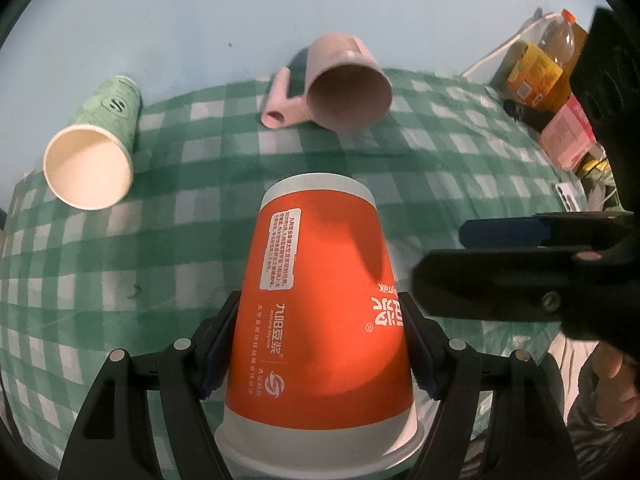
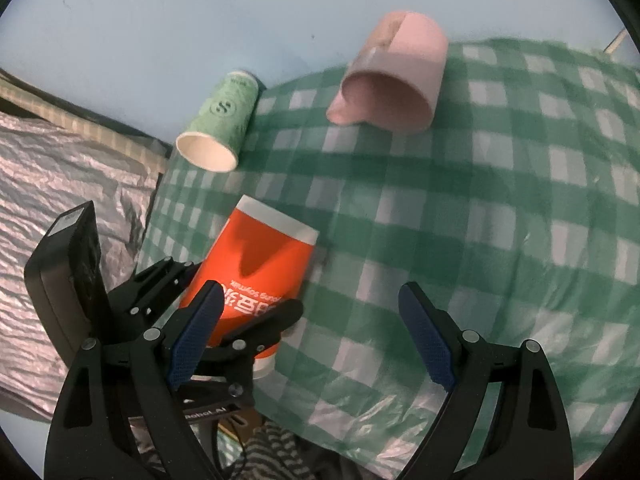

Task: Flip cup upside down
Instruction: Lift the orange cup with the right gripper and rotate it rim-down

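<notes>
My left gripper (image 1: 320, 344) is shut on an orange paper cup (image 1: 320, 320), gripping its sides near the rim. The cup's base points away from me over the green checked tablecloth (image 1: 192, 216). In the right wrist view the same orange cup (image 2: 260, 268) is held by the left gripper (image 2: 224, 312), tilted with its base up and to the right. My right gripper (image 2: 312, 336) is open and empty, just right of the cup. It shows in the left wrist view as dark fingers (image 1: 500, 236) at the right.
A green paper cup (image 1: 96, 152) lies on its side at the left, mouth toward me. A pink mug (image 1: 344, 88) lies on its side at the back. Bottles and packets (image 1: 548, 68) stand at the far right. Crinkled silver sheeting (image 2: 60, 184) lies left of the table.
</notes>
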Motion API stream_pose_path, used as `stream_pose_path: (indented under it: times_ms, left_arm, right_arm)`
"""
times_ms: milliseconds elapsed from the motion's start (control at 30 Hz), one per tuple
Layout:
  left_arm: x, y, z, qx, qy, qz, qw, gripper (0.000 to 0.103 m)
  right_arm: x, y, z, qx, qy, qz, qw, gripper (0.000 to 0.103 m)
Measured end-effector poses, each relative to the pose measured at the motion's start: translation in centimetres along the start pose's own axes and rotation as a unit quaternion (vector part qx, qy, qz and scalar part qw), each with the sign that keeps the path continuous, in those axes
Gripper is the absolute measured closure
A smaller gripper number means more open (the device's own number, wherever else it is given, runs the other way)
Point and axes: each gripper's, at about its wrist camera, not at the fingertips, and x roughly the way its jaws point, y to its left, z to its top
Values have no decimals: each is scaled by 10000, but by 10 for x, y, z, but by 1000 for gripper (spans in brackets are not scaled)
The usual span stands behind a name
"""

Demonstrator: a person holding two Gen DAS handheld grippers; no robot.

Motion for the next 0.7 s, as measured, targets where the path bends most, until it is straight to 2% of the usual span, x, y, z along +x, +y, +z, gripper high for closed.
stream_pose_path:
  times_ms: [233,300,400,533,700]
  left_arm:
    - [6,1,-4,-97,41,49,9999,26]
    - [8,1,5,-88,44,40,9999,22]
    - [2,2,-1,-160,-13,1,9999,19]
    - [3,-14,6,-297,-94,-133,9994,18]
    - [-57,21,-33,-389,-321,-283,9983,14]
  right_arm:
    - [12,-3,-2,81,82,57,9999,13]
    - [12,-2,-2,90,54,44,9999,13]
    - [11,-1,-1,142,29,99,9998,13]
    - [12,4,2,211,30,187,9996,13]
    - [25,11,5,494,169,301,9982,13]
